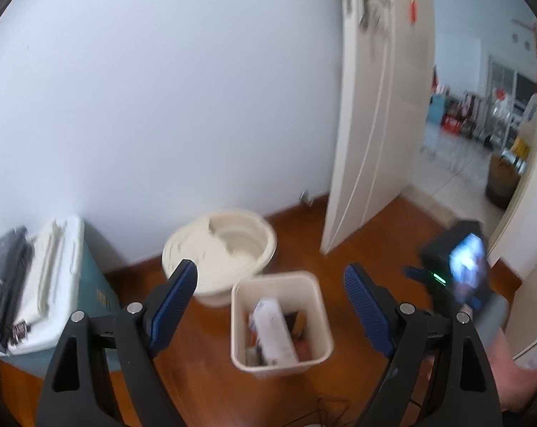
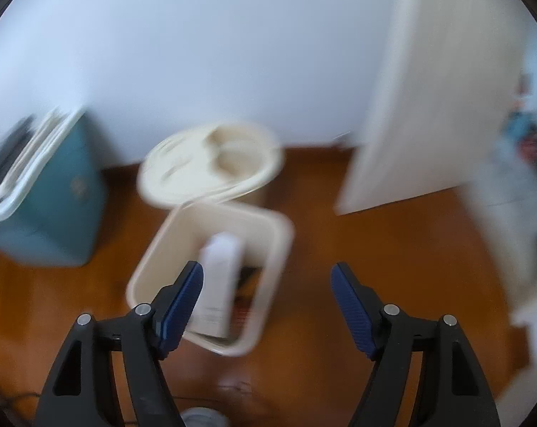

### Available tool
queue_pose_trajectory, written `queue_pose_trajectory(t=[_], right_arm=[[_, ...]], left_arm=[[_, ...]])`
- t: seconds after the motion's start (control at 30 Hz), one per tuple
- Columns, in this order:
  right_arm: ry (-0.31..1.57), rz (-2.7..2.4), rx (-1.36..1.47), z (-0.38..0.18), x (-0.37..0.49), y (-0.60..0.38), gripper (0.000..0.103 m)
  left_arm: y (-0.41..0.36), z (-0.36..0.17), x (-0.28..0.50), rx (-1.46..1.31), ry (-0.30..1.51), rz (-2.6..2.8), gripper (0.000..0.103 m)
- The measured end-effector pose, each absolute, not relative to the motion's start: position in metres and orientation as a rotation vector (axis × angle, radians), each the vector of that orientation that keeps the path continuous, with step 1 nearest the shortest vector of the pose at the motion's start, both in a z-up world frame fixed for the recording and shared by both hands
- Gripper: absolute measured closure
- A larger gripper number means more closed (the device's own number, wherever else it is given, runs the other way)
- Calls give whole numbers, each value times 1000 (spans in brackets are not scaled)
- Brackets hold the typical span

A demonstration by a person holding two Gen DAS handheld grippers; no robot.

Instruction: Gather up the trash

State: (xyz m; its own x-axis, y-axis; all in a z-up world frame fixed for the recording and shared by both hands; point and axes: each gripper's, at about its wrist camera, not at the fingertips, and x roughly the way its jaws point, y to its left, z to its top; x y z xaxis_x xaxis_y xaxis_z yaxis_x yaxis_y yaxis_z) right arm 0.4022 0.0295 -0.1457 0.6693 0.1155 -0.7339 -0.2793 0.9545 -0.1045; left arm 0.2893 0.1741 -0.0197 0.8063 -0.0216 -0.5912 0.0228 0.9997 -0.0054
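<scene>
A cream rectangular trash bin (image 1: pixel 320 306) stands on the wooden floor, holding a white carton (image 1: pixel 274 331) and other dark scraps. My left gripper (image 1: pixel 270 306) is open and empty, held above the bin. The right gripper's body (image 1: pixel 460 267) shows at the right of the left wrist view. In the right wrist view the same bin (image 2: pixel 279 245) with the white carton (image 2: pixel 220 281) lies below and left of my right gripper (image 2: pixel 266 299), which is open and empty. That view is blurred.
A round cream bucket (image 1: pixel 247 256) stands behind the bin against the white wall. A teal box with a white lid (image 1: pixel 55 284) is at the left. An open white door (image 1: pixel 371 106) and doorway are at the right. A thin cable (image 1: pixel 325 409) lies on the floor.
</scene>
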Motion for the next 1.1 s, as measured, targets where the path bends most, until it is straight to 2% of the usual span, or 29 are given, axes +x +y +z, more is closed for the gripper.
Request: queue_pose_trajectory(t=[0.03, 0.1, 0.23, 0.4, 0.77, 0.9, 1.1], right_arm=[[781, 183, -220, -127, 388, 19, 15], [714, 75, -209, -84, 351, -9, 10], [650, -67, -124, -14, 283, -54, 6], [600, -126, -61, 34, 190, -76, 0], [709, -116, -58, 9, 55, -35, 0], [771, -107, -49, -5, 32, -26, 0], [749, -130, -34, -4, 16, -22, 0]], left_arm=[[169, 3, 278, 3, 594, -27, 18], [159, 33, 259, 20, 539, -21, 17], [143, 76, 214, 22, 493, -9, 17], [130, 92, 140, 25, 494, 16, 17], [156, 32, 28, -70, 696, 154, 15], [165, 19, 8, -47, 743, 210, 15], [174, 15, 7, -39, 745, 269, 15]])
